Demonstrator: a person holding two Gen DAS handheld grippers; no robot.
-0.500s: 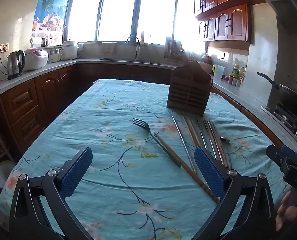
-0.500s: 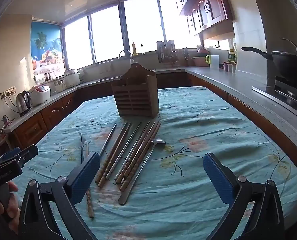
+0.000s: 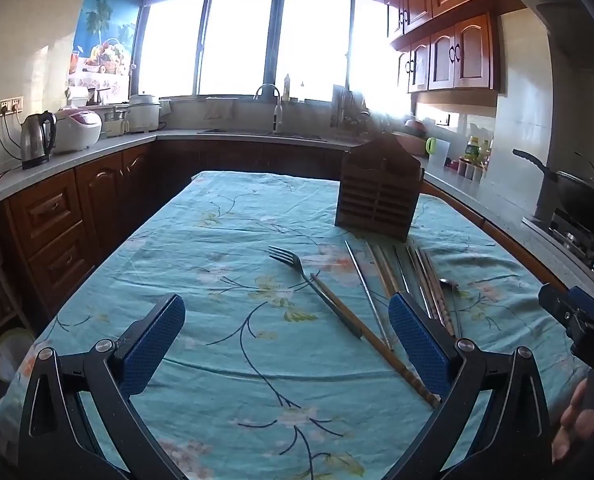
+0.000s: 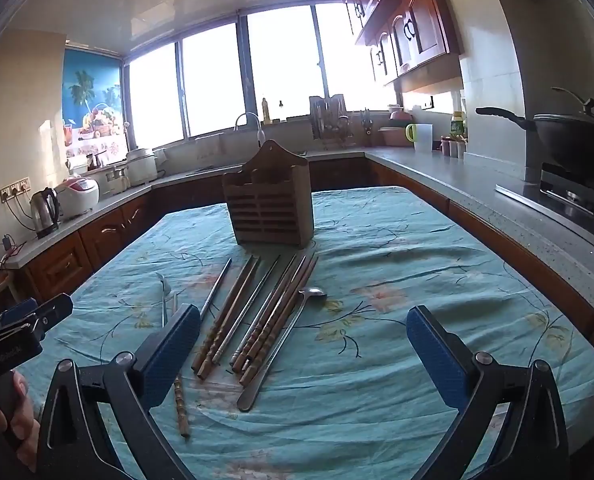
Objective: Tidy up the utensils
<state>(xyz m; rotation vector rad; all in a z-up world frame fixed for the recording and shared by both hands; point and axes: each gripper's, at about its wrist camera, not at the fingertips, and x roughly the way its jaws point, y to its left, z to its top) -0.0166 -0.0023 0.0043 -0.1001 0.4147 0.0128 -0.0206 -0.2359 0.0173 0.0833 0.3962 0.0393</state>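
A brown wooden utensil holder [image 3: 379,196] [image 4: 271,204] stands upright on the teal flowered tablecloth [image 3: 217,320] [image 4: 397,320]. In front of it lie several wooden and metal chopsticks [image 4: 253,312] [image 3: 381,272], a metal fork [image 3: 309,284] [image 4: 163,300] and a metal spoon [image 4: 285,340] [image 3: 451,292]. One wooden chopstick [image 3: 377,340] lies beside the fork. My left gripper [image 3: 285,344] hovers open above the cloth, with the fork ahead of it. My right gripper [image 4: 303,354] is open too, nothing between its blue pads, the chopsticks just ahead on its left.
Counters run around the table with a kettle [image 3: 37,140], a rice cooker [image 3: 79,128], a sink tap [image 3: 275,100] and a black wok [image 4: 577,140] on the stove. A hand [image 4: 5,412] holds the other gripper at the frame edge.
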